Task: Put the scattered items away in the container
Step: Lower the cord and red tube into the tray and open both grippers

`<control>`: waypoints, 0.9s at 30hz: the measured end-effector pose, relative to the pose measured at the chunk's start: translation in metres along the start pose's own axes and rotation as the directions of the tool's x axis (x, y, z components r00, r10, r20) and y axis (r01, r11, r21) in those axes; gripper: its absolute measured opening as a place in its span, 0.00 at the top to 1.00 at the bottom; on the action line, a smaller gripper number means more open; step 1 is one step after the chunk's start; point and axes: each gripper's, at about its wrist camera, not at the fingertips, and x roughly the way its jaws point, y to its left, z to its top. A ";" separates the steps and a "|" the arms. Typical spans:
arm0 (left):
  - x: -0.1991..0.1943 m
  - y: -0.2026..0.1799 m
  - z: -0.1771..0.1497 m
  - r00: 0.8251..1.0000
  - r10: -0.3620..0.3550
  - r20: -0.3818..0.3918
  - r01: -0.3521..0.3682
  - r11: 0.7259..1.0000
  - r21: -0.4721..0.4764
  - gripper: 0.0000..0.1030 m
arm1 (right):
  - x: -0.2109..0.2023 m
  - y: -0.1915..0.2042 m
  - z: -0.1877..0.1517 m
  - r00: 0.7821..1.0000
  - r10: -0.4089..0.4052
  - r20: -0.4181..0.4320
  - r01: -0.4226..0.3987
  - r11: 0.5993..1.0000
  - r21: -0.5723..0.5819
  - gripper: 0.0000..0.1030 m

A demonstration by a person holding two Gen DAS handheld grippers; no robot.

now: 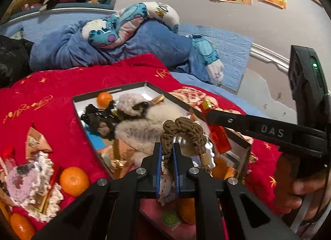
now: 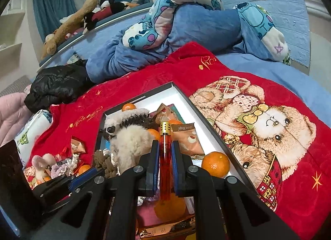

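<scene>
So we're holding something in both claws right now. The left gripper (image 1: 167, 164) is clamping a brown crocheted thing (image 1: 182, 130), which is bunching up above the pads and hanging right over the near part of the box (image 1: 132, 84). The right gripper (image 2: 165, 164) is pinching an orange lighter (image 2: 165, 153) by its body, with the long axis running straight out along the fingers and the gold cap (image 2: 165, 127) pointing away from us. What matters is that both items are already sitting above the box opening, so the drop is basically straight down. The lighter is over the right side, near a tangerine (image 2: 215, 164); the yarn piece is hovering over the fluffy plush (image 1: 144, 130). More stuff is still lying on the red blanket (image 1: 62, 87) to the left, closer to our left hand, including a loose tangerine (image 1: 74, 181)
</scene>
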 end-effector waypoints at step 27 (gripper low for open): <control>-0.006 -0.011 -0.009 1.000 -0.001 0.012 0.000 0.999 0.034 0.90 | 0.000 0.001 -0.005 1.000 0.031 -0.006 -0.031 1.000 -0.001 0.89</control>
